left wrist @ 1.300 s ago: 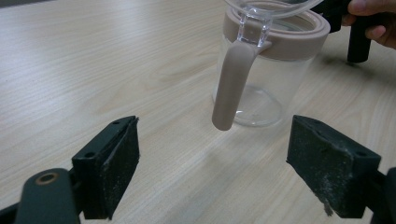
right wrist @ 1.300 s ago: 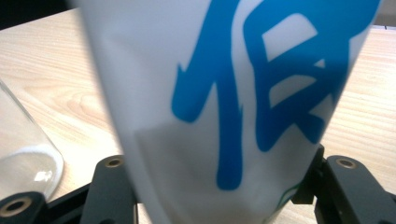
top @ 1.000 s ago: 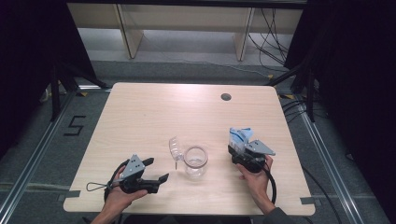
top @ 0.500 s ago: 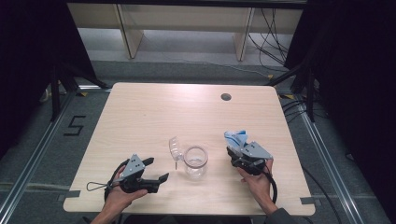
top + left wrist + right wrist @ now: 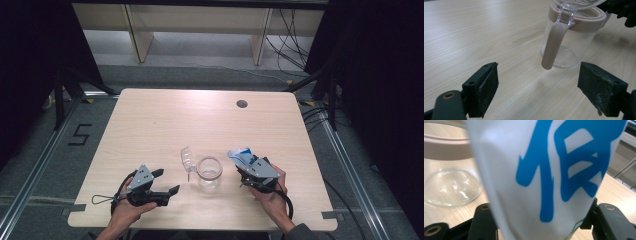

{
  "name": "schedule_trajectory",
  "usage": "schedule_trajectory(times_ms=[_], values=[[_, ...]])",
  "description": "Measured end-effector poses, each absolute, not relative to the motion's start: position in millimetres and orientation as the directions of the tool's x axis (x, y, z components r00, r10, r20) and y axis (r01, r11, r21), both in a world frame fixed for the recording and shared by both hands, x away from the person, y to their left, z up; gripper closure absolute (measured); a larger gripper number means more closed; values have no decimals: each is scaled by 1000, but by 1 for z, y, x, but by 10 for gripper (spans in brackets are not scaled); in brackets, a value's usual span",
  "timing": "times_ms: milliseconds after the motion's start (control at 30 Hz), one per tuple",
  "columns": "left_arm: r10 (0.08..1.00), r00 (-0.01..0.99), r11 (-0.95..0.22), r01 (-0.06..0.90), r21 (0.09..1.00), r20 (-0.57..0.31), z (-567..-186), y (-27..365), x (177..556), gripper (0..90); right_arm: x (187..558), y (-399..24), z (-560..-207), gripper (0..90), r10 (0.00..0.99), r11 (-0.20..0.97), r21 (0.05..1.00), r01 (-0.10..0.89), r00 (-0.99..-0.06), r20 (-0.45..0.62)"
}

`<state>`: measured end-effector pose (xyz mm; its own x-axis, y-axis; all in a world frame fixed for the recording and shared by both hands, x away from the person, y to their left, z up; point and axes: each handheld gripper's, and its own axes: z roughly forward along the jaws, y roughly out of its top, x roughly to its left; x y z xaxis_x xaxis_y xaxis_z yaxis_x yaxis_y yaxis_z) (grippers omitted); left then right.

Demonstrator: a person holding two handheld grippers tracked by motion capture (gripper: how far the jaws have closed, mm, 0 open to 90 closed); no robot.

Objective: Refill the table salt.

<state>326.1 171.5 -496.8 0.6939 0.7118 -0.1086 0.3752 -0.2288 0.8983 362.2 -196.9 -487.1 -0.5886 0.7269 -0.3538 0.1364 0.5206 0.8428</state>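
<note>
Right tongs (image 5: 243,161), clenched on white-blue packet (image 5: 239,154), edged closer to open jar (image 5: 209,172); left tongs (image 5: 167,182) released, idle on tabletop (image 5: 150,125). Packet not yet inside.

White pouch (image 5: 544,177) with blue print, held upright beside the clear open jar (image 5: 209,173); hinged lid (image 5: 187,158) tilted back.

- Left gripper (image 5: 161,184) low at seven o'clock, held in the left hand (image 5: 131,210), fingers (image 5: 485,87) spread wide, nothing between them.
- Right gripper (image 5: 241,162) at five o'clock, fingers clamped, right hand (image 5: 270,195) gripping from behind.
</note>
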Motion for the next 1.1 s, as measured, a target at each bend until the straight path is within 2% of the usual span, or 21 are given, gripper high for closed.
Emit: schedule_trajectory(times_ms=[267, 567, 1000, 1100], values=[[712, 692, -220, 381, 898, -119, -498, 171, 327, 163, 359, -192, -485, 446, 692, 587, 804, 91, -571, -441], [708, 698, -232, 377, 897, -110, -498, 171, 327, 163, 359, -189, -484, 447, 660, 639, 765, 84, -571, -488], [704, 700, -223, 382, 897, -123, -498, 170, 326, 164, 358, -184, -482, 449, 599, 711, 702, 28, -546, -586], [702, 704, -242, 373, 896, -103, -498, 169, 326, 164, 359, -184, -481, 450, 582, 730, 684, 13, -535, -612]])
